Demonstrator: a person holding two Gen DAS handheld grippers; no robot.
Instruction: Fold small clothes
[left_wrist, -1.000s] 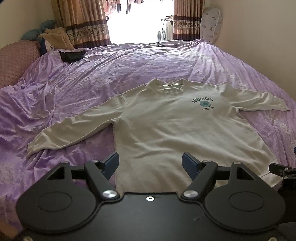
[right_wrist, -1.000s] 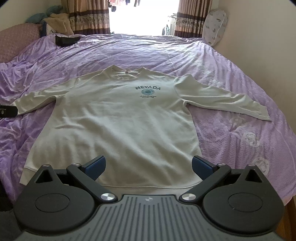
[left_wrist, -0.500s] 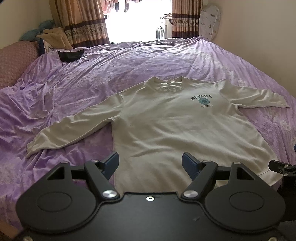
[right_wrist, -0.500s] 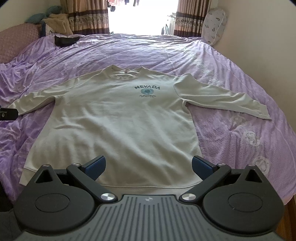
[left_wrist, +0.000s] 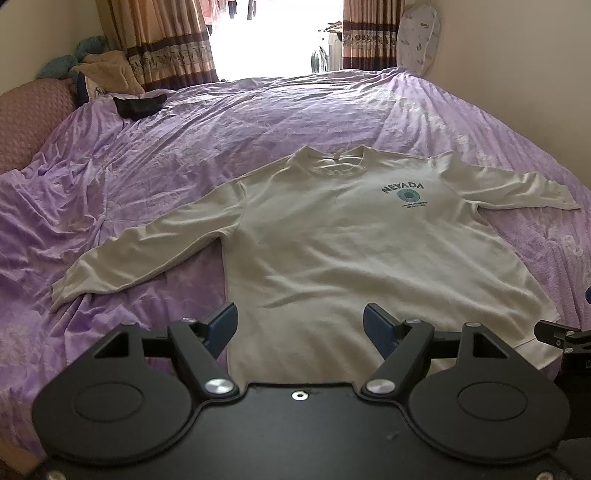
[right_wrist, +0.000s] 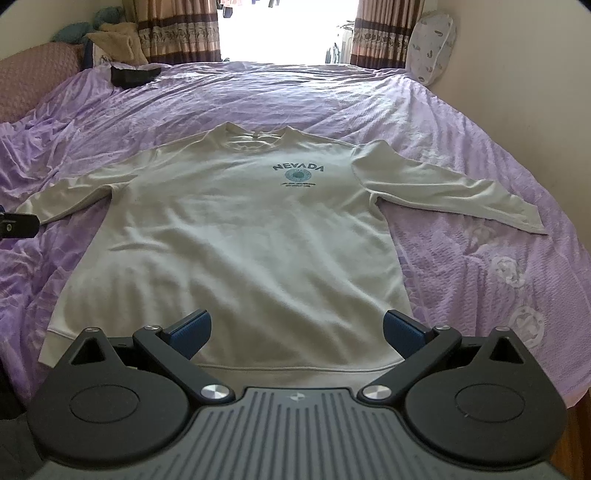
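One soft cream sweatshirt (right_wrist: 236, 251) lies flat on crinkled, perhaps seersucker, bedsheet (right_wrist: 480, 280)

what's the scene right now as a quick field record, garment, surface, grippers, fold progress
garment: cream long-sleeved sweatshirt, NEVADA print on chest, front up
layout: flat, both sleeves spread out to the sides, collar at the far end, hem nearest the cameras
surface: purple bedsheet, wrinkled
left gripper: open, nothing between the fingers, over the hem
right gripper: open, empty, over the hem
fold progress: no fold made yet
other items: dark cloth at far left of the bed, patterned cushion against the far wall
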